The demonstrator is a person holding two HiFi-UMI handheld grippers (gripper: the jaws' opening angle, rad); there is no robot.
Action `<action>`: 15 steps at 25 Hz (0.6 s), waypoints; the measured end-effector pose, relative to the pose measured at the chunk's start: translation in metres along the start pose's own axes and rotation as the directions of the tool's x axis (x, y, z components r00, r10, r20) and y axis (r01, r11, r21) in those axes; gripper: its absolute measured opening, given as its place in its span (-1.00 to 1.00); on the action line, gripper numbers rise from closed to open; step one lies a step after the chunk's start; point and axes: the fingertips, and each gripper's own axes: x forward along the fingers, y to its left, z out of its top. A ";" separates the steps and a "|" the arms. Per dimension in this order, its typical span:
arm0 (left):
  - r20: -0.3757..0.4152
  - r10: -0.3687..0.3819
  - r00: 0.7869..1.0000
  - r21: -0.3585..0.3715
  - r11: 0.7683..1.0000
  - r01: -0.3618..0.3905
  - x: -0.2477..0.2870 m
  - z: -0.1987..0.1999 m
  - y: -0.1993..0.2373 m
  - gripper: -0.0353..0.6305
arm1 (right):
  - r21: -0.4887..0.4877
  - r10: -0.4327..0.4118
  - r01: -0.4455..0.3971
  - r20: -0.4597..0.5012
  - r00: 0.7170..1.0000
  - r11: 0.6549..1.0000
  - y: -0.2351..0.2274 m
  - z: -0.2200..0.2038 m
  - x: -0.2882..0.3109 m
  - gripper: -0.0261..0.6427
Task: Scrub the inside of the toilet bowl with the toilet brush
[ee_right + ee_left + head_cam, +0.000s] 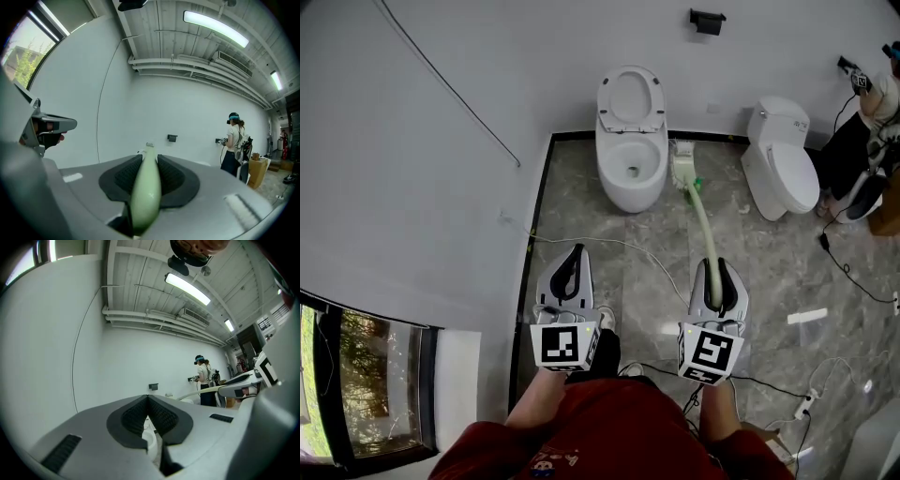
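An open white toilet (630,155) stands against the far wall, seat lid up, bowl facing me. My right gripper (713,275) is shut on the pale green handle of the toilet brush (703,220), which reaches forward to its head (683,166) beside the bowl's right side, by the floor. In the right gripper view the green handle (146,190) runs up between the pads. My left gripper (571,265) hangs shut and empty, level with the right one, well short of the toilet; its pads (161,416) meet at the tip.
A second toilet (782,159) with its lid down stands to the right. A person (872,122) stands at the far right by the wall. White cables (609,244) trail over the grey marble floor. A white wall rises on the left, with a window (356,384) low down.
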 end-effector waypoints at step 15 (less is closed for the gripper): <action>0.014 0.005 1.000 -0.077 0.997 -0.004 0.149 -0.026 0.113 -0.88 | -0.075 -0.009 0.006 -0.038 0.999 0.997 0.053 0.023 0.176 -0.59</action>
